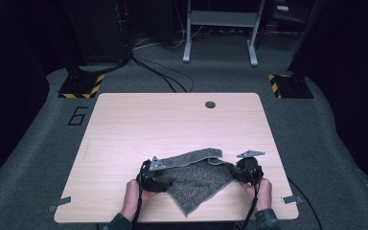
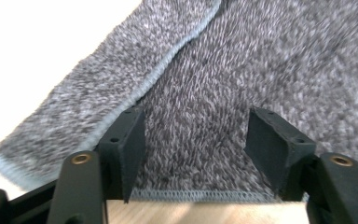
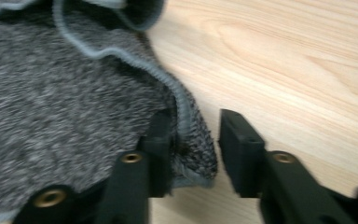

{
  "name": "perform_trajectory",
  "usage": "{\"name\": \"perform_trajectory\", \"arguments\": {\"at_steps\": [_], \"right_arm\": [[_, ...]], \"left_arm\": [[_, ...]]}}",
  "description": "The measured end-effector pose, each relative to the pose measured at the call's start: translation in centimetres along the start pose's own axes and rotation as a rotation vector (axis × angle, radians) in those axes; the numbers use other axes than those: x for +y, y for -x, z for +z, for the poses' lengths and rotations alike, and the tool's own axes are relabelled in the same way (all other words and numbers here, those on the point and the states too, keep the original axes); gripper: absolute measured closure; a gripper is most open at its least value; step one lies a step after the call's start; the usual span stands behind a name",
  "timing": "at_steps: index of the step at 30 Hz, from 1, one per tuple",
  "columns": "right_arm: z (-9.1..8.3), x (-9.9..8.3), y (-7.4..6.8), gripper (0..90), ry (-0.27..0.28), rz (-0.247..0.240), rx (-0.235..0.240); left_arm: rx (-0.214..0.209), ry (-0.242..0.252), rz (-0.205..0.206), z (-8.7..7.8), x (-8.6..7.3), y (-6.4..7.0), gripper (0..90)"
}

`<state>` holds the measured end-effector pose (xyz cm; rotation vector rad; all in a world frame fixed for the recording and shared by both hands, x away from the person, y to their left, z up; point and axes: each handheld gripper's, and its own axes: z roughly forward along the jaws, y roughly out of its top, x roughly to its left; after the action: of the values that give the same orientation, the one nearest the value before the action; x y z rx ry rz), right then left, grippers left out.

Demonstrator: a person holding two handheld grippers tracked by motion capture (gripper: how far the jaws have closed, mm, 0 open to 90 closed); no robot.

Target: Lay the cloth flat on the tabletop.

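A grey, fuzzy towel (image 1: 196,177) lies rumpled near the front edge of the pale wood-grain surface (image 1: 172,120), between the person's two hands. Its pile is short and speckled, dark and light fibres mixed, and a lighter stitched hem runs round its edges. One strip along the far side is folded over onto the rest, and a corner points toward the front edge.

The left claw (image 1: 149,178) sits at the towel's left side. In the left gripper view its two black, blocky jaws stand wide apart above the towel (image 2: 205,107), with the hemmed edge lying flat just beneath them and nothing pinched between.

The right claw (image 1: 246,171) is at the towel's right side. In the right gripper view its jaws are also apart; a wavy, curled hem of the towel (image 3: 65,107) lies in the gap, close against the left jaw, while the right jaw stands clear over bare wood (image 3: 284,60).
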<state>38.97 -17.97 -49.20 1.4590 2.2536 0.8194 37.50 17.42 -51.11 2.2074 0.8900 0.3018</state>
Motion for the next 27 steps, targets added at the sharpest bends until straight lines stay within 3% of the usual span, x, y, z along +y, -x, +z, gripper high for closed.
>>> {"name": "perform_trajectory", "arguments": {"at_steps": [4,7,10,17,21,27], "right_arm": [[-0.9,0.4,-0.3,48.7,0.026,-0.023,0.015],[-2.1,1.2,-0.9,49.1,0.066,-0.039,0.032],[-2.5,2.2,-1.5,50.3,0.094,-0.053,0.042],[-0.4,4.3,-2.3,53.2,0.065,-0.074,0.052],[0.0,4.5,-2.5,55.7,0.058,-0.079,0.056],[0.7,5.2,-2.9,61.1,0.048,-0.078,0.053]], "left_arm": [[0.043,0.031,-0.013,-1.5,-0.2,-0.2,34.5],[0.113,0.052,-0.043,-2.5,-0.6,-0.9,33.4],[0.159,0.042,-0.058,-3.0,-0.7,-1.9,32.2],[0.224,0.016,-0.046,-2.7,-0.6,-2.6,31.6],[0.221,-0.002,-0.038,-2.0,-0.2,-2.7,33.1],[0.226,-0.032,-0.007,-1.1,0.3,-3.0,48.4]]}}
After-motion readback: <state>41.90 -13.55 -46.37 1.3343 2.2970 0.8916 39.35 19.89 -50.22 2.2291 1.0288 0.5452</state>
